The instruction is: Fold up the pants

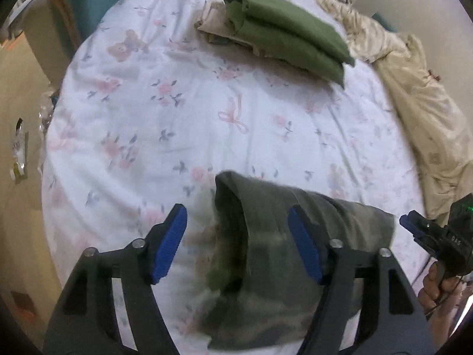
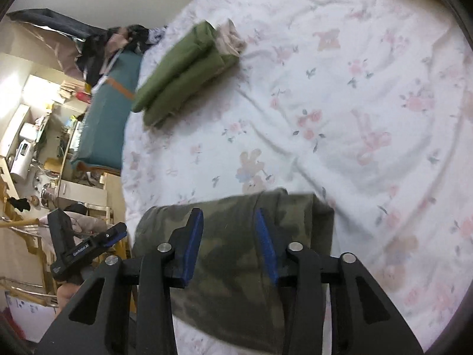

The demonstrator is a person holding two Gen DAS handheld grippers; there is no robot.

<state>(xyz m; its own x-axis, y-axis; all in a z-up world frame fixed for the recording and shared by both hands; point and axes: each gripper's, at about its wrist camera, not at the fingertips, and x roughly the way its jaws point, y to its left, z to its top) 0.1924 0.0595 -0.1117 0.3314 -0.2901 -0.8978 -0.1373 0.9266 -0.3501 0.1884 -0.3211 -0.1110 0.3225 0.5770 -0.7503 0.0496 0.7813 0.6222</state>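
Your left gripper (image 1: 238, 244) hung with jaws parted over the folded camouflage-green cloth pants (image 1: 266, 266), pads off the fabric. Your right gripper (image 2: 229, 245) stood likewise, spread above them. Those pants lay on the white floral bedsheet (image 1: 177, 118); beyond them sat a folded olive-green garment (image 1: 289, 32).

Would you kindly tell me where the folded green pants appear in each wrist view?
Left wrist view: folded green pants top centre, atop a beige garment.
Right wrist view: folded green pants upper left, near the bed's edge.
Shared landmark: camouflage pants at bottom centre in both.
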